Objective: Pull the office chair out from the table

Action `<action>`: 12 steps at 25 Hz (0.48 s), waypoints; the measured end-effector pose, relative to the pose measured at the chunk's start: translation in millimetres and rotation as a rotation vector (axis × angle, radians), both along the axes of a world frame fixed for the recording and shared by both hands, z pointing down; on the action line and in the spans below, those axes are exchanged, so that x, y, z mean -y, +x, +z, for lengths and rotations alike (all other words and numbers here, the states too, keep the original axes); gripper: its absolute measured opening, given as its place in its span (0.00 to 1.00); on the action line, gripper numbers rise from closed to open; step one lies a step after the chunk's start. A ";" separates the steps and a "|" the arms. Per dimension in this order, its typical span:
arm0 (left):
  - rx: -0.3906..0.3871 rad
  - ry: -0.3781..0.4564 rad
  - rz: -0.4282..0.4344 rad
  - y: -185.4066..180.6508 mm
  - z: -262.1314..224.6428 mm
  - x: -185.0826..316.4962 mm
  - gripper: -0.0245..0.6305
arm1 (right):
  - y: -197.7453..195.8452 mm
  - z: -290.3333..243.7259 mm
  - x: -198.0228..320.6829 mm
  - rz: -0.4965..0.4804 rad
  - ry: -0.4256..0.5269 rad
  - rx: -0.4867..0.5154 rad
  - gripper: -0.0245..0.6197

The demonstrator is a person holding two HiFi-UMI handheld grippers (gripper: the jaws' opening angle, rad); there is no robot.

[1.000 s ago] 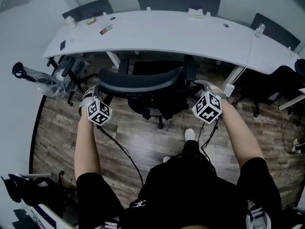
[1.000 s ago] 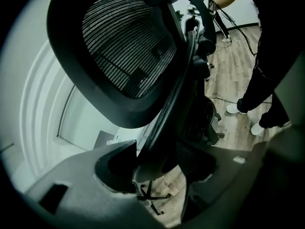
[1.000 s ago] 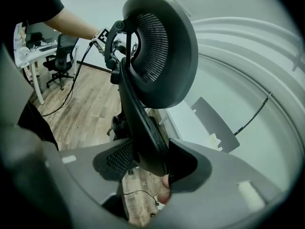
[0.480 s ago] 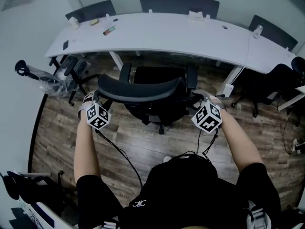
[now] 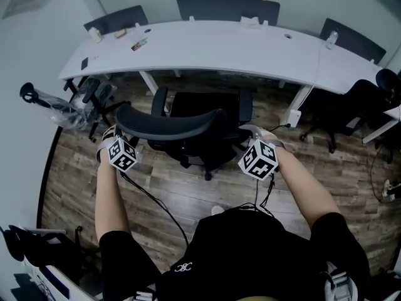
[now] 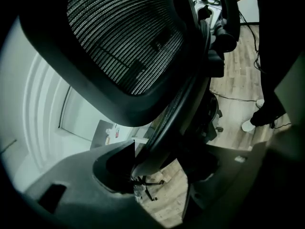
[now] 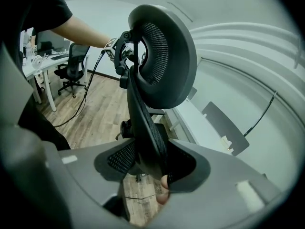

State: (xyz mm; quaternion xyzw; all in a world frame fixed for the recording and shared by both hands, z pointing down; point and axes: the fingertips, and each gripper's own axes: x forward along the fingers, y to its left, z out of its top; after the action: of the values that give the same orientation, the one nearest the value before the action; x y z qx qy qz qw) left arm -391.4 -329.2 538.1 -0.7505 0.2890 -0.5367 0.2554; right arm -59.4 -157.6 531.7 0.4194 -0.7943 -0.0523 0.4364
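Observation:
The black mesh office chair (image 5: 200,108) stands on the wood floor in front of the curved white table (image 5: 207,46), its seat out from under the table's edge. My left gripper (image 5: 119,133) sits at the left end of the curved backrest (image 5: 169,125) and my right gripper (image 5: 241,135) at the right end. In the left gripper view the backrest rim (image 6: 167,113) runs between the jaws of that gripper (image 6: 157,168), which are opening. In the right gripper view the rim (image 7: 143,123) is pinched inside the right gripper (image 7: 150,165), whose jaws are closing.
A tipped chair (image 5: 81,99) lies at the left by the table's end. Black chairs (image 5: 366,99) stand at the right, and more chairs (image 5: 229,8) behind the table. Small items (image 5: 139,43) lie on the tabletop. Cables (image 5: 156,196) trail from both grippers over the floor.
The chair has rolled away from the table toward me, with both grippers at its backrest. Its seat, partly under the table's edge before, now stands out from it.

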 end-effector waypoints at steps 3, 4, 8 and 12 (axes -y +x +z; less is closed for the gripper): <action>-0.007 0.011 -0.006 -0.3 -0.3 -11.2 0.45 | -0.4 0.1 -10.2 -0.019 -0.005 0.009 0.38; -0.016 0.021 -0.010 -0.3 -0.4 -14.0 0.45 | -0.8 0.1 -13.3 -0.025 -0.006 0.012 0.37; -0.073 0.075 -0.053 -2.6 -2.3 -22.7 0.50 | -3.5 0.9 -22.2 -0.050 -0.009 0.036 0.37; -0.187 0.121 -0.132 -7.6 -9.9 -41.1 0.52 | -2.2 0.1 -30.4 -0.059 0.012 0.063 0.38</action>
State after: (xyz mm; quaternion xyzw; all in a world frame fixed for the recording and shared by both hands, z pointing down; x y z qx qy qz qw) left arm -399.0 -288.1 528.2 -0.7598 0.3923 -0.4617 0.2360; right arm -61.6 -127.2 531.8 0.3996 -0.8194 -0.0566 0.4070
